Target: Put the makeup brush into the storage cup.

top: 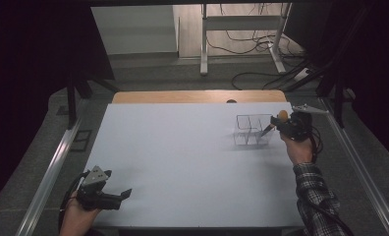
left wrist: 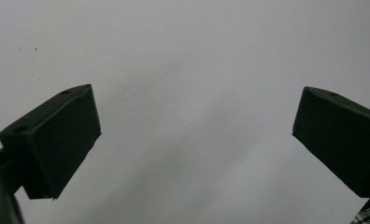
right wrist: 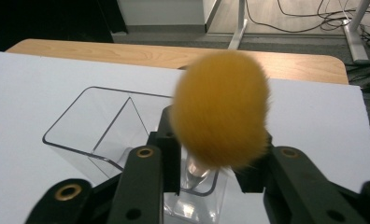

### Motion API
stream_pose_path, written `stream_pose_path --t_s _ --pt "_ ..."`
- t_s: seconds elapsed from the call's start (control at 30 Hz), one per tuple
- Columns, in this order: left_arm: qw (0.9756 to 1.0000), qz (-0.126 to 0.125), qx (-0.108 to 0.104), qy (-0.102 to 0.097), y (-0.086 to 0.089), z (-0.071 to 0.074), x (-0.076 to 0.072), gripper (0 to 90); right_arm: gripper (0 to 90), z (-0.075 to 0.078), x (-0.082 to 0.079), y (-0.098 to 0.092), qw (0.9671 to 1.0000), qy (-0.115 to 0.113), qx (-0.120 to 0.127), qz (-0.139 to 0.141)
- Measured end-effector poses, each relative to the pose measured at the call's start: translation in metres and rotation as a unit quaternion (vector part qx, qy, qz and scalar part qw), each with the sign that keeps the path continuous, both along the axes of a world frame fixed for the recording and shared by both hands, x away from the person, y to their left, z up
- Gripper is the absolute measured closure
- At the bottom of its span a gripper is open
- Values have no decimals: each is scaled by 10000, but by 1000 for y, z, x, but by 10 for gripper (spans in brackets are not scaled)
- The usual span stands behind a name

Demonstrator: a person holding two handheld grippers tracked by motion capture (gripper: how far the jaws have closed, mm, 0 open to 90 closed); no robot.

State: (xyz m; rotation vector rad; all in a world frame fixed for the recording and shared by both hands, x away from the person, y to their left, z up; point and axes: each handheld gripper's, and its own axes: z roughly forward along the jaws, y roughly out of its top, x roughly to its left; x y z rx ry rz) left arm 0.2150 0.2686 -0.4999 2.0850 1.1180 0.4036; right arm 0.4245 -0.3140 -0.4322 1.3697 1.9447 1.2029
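While the right gripper (top: 281,123) hovered at the right of the high view, its jaws were closed on a makeup brush (right wrist: 220,109), held bristle-head up with the orange tuft nearest the camera. The brush's handle pointed down and leftward toward a clear acrylic organizer (top: 252,130) with divided compartments, standing on the white table sheet (top: 182,162) right of centre. In the right gripper view the handle's metal ferrule (right wrist: 195,170) sat just above the near compartment's rim, an orientation that probably suited lowering the brush handle-first so it would stand upright. The left gripper (top: 121,195) rested at the lower left of the high view, well apart, its jaws spread wide and empty over bare sheet, apparently idle.
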Motion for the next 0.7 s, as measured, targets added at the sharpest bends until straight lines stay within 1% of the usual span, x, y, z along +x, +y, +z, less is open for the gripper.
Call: stream_pose_path --t_s 0.17,0.23,0.47,0.7 --pt "10000 2 -1 0 0 0 0 12 550 1 0 0 10000 14 -62 30" --pt "10000 5 1 -1 0 0 0 12 499 1 -1 0 9999 37 -122 46" --pt "10000 11 -3 -5 0 0 0 12 348 1 -1 1 9997 108 -199 88" --pt "10000 14 -3 -5 0 0 0 12 235 1 -1 2 9997 158 -156 131"
